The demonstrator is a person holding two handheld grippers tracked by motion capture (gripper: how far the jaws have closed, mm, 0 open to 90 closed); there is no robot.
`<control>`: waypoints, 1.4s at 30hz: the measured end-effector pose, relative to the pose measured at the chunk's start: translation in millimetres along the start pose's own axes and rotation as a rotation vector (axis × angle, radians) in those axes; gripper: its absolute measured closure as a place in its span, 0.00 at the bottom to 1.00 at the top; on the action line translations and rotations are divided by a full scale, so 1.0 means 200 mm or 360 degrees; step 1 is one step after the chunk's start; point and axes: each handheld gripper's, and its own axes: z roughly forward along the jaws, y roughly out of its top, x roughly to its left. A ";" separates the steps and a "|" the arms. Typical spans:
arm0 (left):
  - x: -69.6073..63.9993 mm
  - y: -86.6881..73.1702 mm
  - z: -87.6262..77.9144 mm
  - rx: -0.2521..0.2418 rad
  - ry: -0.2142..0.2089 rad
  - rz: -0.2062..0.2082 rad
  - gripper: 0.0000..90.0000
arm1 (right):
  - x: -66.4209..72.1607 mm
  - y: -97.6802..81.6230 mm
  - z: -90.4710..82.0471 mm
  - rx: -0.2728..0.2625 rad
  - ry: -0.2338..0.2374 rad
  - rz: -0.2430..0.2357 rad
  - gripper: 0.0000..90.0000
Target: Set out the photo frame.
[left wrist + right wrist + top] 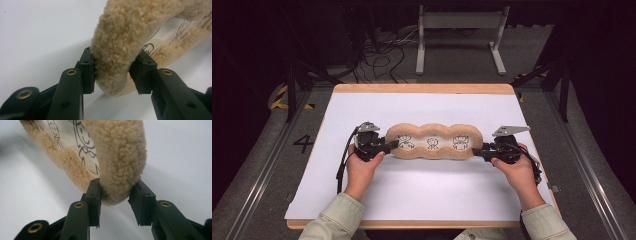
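From the high view, a fleecy tan cushion (433, 141) lies across the middle of the white sheet (422, 190) that covers the wooden table (422, 88). Its outline is three rounded lobes in a row, each with a black line drawing on a pale centre panel. Its long axis runs left to right, one end toward each hand. The left gripper (388, 146) clasps the left end and the right gripper (478, 151) the right end.

In the left gripper view, the black jaws pinch the thick, curly-piled rim (115, 57), both pads pressed into the fleece; the cushion stretches away to the upper right.

In the right gripper view, the jaws clamp the plush rim (120, 167) likewise, with the drawn panel running off to the upper left.
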 end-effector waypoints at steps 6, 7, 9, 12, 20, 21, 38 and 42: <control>0.01 0.00 0.02 0.0053 -0.0026 -0.0027 0.66 | -0.01 -0.02 0.00 0.0025 0.0033 0.0054 0.70; 0.01 0.00 0.02 0.0079 -0.0040 -0.0047 0.67 | -0.02 -0.03 0.01 0.0043 0.0045 0.0074 0.70; 0.02 0.00 0.02 0.0099 -0.0053 -0.0062 0.67 | -0.03 -0.03 0.01 0.0047 0.0053 0.0087 0.70; 0.02 0.00 0.02 0.0123 -0.0060 -0.0076 0.68 | -0.04 -0.05 0.02 0.0071 0.0075 0.0120 0.70; 0.02 0.00 0.01 0.0161 -0.0090 -0.0119 0.68 | -0.04 -0.07 0.02 0.0088 0.0124 0.0176 0.72; 0.01 0.00 0.00 0.0168 -0.0082 -0.0112 0.68 | -0.04 -0.07 0.02 0.0103 0.0123 0.0175 0.72; -0.01 -0.02 -0.03 0.0184 -0.0106 -0.0119 0.67 | -0.01 -0.09 0.02 0.0130 0.0113 0.0135 0.72; -0.01 -0.03 -0.02 0.0182 -0.0098 -0.0084 0.63 | -0.01 -0.09 0.01 0.0137 0.0099 0.0101 0.69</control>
